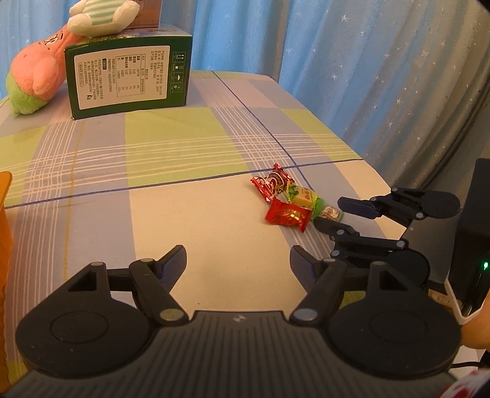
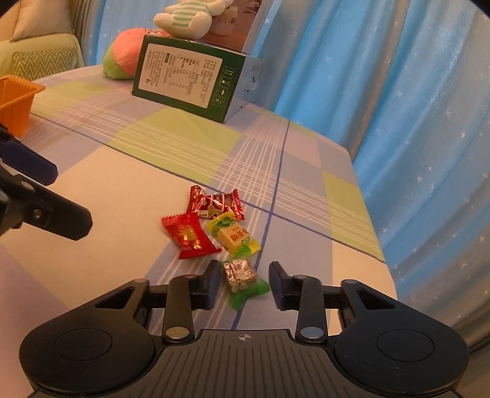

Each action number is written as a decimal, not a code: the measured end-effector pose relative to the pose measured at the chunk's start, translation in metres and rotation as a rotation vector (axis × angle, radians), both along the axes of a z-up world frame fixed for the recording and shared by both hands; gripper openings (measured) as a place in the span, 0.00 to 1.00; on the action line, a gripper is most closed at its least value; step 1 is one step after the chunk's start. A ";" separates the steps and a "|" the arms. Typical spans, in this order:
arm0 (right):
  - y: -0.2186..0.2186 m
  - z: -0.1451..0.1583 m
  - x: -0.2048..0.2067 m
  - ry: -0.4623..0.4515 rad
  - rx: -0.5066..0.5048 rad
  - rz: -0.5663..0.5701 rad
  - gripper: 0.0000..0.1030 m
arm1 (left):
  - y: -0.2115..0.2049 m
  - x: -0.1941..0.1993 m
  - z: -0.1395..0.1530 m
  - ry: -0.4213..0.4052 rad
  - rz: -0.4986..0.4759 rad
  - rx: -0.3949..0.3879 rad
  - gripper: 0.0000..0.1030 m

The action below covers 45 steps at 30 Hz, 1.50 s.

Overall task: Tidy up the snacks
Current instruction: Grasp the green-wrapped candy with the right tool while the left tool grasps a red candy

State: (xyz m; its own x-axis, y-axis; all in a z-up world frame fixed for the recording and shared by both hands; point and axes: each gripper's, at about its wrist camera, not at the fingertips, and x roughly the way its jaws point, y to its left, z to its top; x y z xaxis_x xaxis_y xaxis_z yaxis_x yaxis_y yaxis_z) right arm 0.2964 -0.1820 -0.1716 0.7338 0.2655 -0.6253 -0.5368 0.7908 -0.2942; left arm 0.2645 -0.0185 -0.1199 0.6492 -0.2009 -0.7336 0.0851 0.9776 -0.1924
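Four wrapped candies lie close together on the checked tablecloth point(image 2: 122, 196): a dark red one point(image 2: 214, 203), a bright red one point(image 2: 190, 235), a yellow-green one point(image 2: 234, 237) and a green one with a silver middle point(image 2: 242, 275). My right gripper point(image 2: 245, 281) is low over the cloth with the green-and-silver candy between its fingers. A gap shows beside the right pad, so it is open. The left wrist view shows the same candy point(image 1: 332, 213) between the right gripper's fingertips point(image 1: 352, 205). My left gripper point(image 1: 239, 263) hangs open and empty, left of the pile.
A green carton point(image 2: 186, 79) stands at the back with plush toys point(image 2: 186, 15) on and behind it. An orange basket point(image 2: 15, 98) sits at the far left. The table's edge point(image 2: 370, 214) and a blue starred curtain point(image 2: 413, 107) run along the right.
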 end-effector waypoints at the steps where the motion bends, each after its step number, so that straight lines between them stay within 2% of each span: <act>1: 0.000 0.000 0.000 0.004 0.004 0.002 0.28 | 0.000 0.000 -0.001 0.001 -0.001 -0.002 0.69; 2: 0.000 0.001 0.000 0.016 0.016 0.001 0.23 | -0.001 0.001 -0.002 0.004 0.000 -0.004 0.69; 6: -0.006 0.005 0.003 0.066 0.066 -0.039 0.21 | -0.003 0.003 -0.005 0.007 0.003 -0.019 0.69; 12: -0.049 0.025 0.010 0.197 0.381 -0.240 0.21 | -0.015 0.014 -0.010 -0.015 -0.003 -0.062 0.69; 14: -0.061 0.028 0.012 0.215 0.443 -0.290 0.21 | -0.020 0.021 -0.013 -0.033 -0.015 -0.067 0.69; 22: -0.072 0.029 0.014 0.209 0.449 -0.317 0.21 | -0.039 0.050 -0.025 -0.055 -0.083 -0.066 0.64; 31: -0.077 0.029 0.016 0.197 0.462 -0.331 0.21 | -0.061 0.070 -0.033 -0.051 -0.205 0.049 0.54; 32: -0.077 0.029 0.016 0.197 0.463 -0.333 0.21 | -0.064 0.070 -0.034 -0.054 -0.217 0.065 0.51; 33: -0.078 0.029 0.016 0.197 0.463 -0.336 0.21 | -0.065 0.071 -0.034 -0.055 -0.222 0.074 0.43; 34: -0.078 0.029 0.016 0.196 0.463 -0.337 0.21 | -0.067 0.071 -0.034 -0.055 -0.227 0.087 0.42; 40: -0.077 0.030 0.016 0.196 0.464 -0.340 0.21 | -0.069 0.062 -0.033 -0.052 -0.243 0.134 0.21; 45: -0.073 0.034 0.013 0.194 0.465 -0.334 0.21 | -0.061 0.047 -0.030 -0.044 -0.201 0.105 0.19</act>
